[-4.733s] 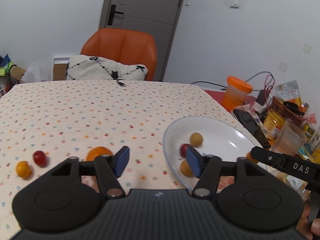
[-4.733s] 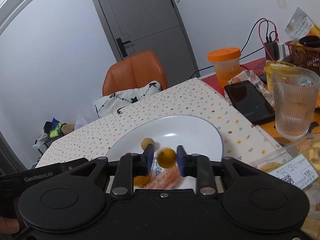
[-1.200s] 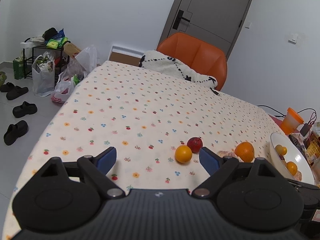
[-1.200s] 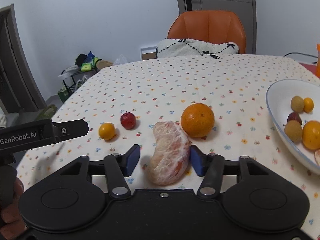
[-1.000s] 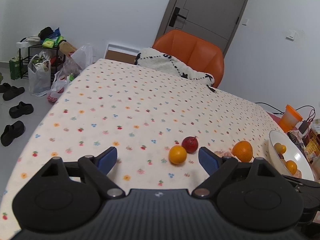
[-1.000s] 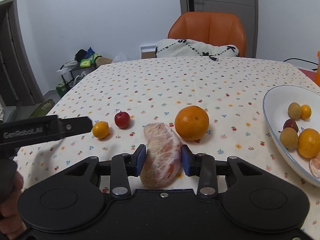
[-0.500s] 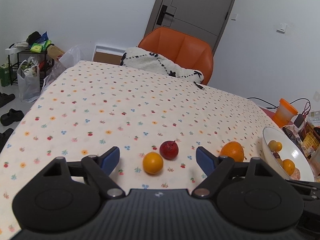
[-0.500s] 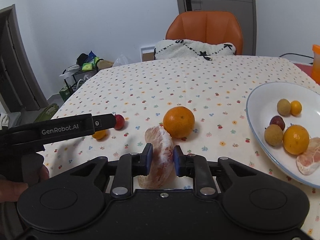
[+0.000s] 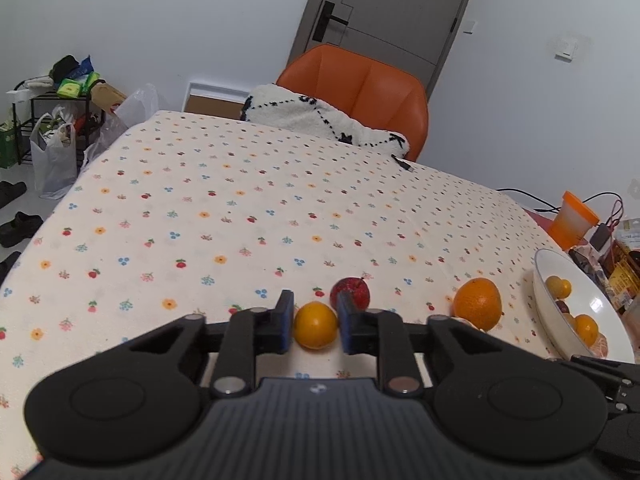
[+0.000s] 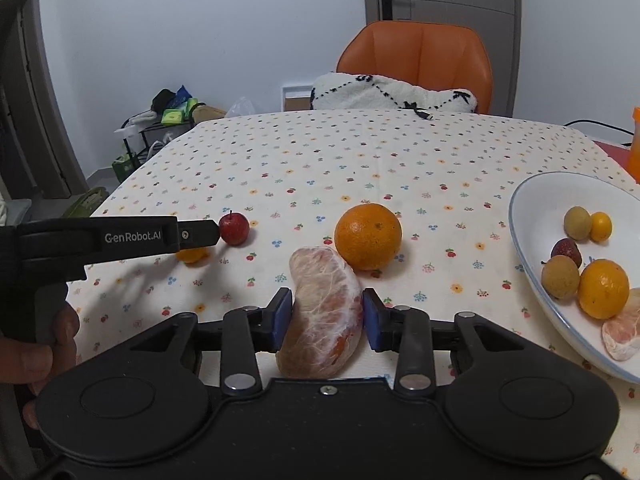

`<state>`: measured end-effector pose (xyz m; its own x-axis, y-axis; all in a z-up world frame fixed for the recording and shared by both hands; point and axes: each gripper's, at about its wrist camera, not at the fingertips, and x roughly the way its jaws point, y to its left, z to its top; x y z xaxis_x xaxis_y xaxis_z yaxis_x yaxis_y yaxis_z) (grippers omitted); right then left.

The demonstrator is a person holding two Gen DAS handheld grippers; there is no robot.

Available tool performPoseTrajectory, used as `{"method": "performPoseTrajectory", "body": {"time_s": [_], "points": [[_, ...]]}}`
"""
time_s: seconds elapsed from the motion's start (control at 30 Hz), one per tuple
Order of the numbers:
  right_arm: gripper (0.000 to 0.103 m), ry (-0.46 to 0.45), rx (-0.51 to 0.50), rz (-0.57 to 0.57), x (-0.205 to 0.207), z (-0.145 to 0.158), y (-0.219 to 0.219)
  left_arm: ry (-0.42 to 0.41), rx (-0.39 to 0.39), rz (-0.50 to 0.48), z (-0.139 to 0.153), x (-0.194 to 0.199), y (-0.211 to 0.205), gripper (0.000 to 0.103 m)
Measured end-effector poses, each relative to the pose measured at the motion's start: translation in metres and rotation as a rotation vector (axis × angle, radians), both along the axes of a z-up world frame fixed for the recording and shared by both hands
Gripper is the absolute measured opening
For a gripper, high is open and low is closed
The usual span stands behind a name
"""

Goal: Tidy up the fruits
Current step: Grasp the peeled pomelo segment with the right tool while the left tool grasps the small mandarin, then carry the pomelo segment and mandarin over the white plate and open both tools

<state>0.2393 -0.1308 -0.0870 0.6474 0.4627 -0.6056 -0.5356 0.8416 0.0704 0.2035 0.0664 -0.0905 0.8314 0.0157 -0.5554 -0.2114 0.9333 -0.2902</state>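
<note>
L gripper [image 9: 315, 325] on kumquat [image 9: 315, 325]; R gripper [image 10: 327, 317] on segment [image 10: 325, 312].

table: matt cream flower-print cloth [image 10: 400, 152] | white bowl [image 10: 524, 248]: glossy, smooth | peeled citrus segment [image 10: 324, 312]: dull, veined pith | big orange [image 10: 368, 236]: dimpled skin | orange chair [image 10: 416, 56]: smooth leather-like

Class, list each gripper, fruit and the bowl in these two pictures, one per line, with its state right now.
left gripper: shut on small orange
small orange: gripped, on the cloth
right gripper: shut on pomelo segment
pomelo segment: peeled, gripped
red fruit: loose on cloth
large orange: whole, loose
bowl: holding fruit
</note>
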Motion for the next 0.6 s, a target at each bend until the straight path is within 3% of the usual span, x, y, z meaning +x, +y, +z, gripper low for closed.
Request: {"method": "performPoseTrajectory", "body": {"time_s": [0.6], "points": [[0.034,-0.029,0.073,-0.006,-0.012,0.014,-0.020,-0.041,0.022,0.012,0.019,-0.021,-0.005,0.021]]}}
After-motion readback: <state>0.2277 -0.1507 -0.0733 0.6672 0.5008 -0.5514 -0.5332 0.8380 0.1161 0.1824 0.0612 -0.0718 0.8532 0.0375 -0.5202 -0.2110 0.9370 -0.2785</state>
